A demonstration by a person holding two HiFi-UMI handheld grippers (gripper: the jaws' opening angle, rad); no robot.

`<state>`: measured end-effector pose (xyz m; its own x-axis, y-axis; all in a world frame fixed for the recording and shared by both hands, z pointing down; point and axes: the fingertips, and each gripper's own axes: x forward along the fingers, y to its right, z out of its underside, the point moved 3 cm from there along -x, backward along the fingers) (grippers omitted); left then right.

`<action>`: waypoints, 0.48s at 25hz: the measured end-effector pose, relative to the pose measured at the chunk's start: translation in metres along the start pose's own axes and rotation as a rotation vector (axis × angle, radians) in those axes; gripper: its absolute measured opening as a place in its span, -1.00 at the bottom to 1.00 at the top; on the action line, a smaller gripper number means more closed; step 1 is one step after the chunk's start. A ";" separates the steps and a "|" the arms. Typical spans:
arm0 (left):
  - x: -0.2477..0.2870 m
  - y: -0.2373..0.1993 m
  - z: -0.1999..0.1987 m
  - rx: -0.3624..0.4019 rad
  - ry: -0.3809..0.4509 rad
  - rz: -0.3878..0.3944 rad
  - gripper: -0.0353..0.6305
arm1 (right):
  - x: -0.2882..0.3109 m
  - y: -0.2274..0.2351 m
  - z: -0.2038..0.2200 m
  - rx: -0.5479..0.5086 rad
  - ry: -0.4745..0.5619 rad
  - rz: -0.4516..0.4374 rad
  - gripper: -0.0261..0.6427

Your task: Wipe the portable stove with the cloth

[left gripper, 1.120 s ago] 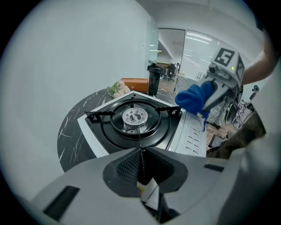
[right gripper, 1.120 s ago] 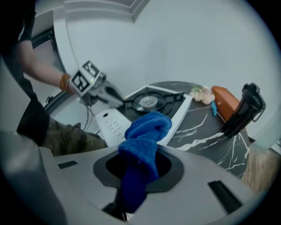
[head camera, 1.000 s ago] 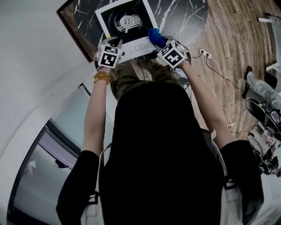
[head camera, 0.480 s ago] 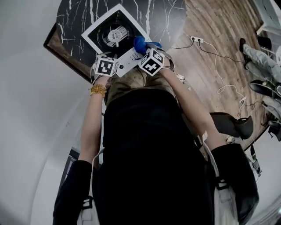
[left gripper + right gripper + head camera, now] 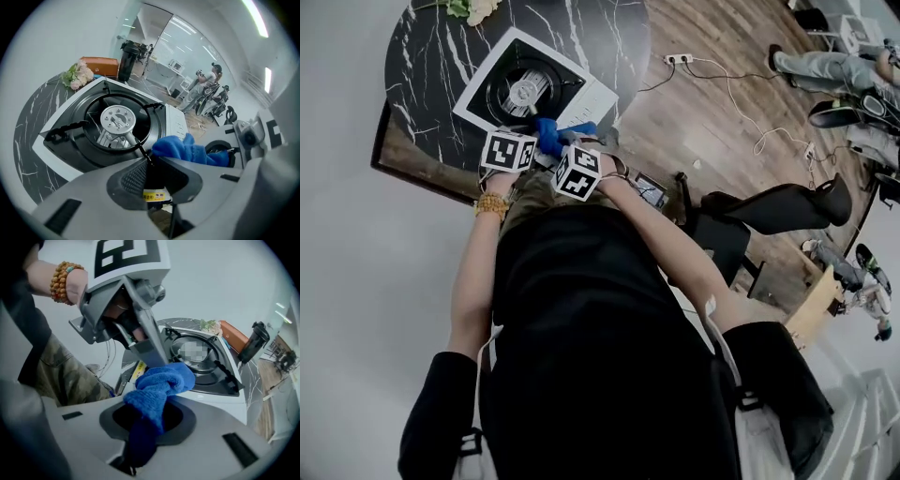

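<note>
The portable stove point(image 5: 586, 94) is white with a black top and a round burner point(image 5: 117, 119); it stands on a black marble table point(image 5: 431, 56). My right gripper point(image 5: 562, 150) is shut on a blue cloth point(image 5: 161, 385), which bulges out past its jaws at the stove's near edge. My left gripper point(image 5: 525, 141) is right beside it at the stove's near corner. Its jaws have just been opening and stand slightly apart point(image 5: 153, 187); only a yellow label shows in the gap. From the left gripper view the cloth point(image 5: 185, 150) lies just right of the burner.
Pale flowers point(image 5: 77, 75), an orange box point(image 5: 98, 65) and a black tumbler point(image 5: 126, 58) are at the table's far side. A black office chair point(image 5: 769, 206) stands to my right. A power strip with cables point(image 5: 680, 59) lies on the wooden floor. People are in the background.
My right gripper has carried the cloth leftward along the stove's near edge until it sits next to the left gripper. The left gripper has stayed at the stove's corner.
</note>
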<state>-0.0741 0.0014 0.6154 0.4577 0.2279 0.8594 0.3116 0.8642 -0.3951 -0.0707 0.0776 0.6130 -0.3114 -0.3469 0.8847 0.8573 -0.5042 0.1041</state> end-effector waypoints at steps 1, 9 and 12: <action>-0.001 0.001 0.001 0.009 0.007 0.010 -0.66 | 0.000 -0.011 0.001 0.019 0.010 -0.049 -0.71; 0.001 0.003 -0.002 0.124 0.012 0.042 -0.61 | -0.051 0.081 0.033 0.270 0.160 0.073 -0.69; 0.000 0.005 -0.002 0.128 0.006 0.060 -0.61 | -0.056 0.147 0.060 0.293 0.059 0.211 -0.70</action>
<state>-0.0710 0.0046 0.6126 0.4776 0.2788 0.8332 0.1743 0.8994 -0.4009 0.0977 0.0703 0.6057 -0.1308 -0.4683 0.8738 0.9836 -0.1718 0.0552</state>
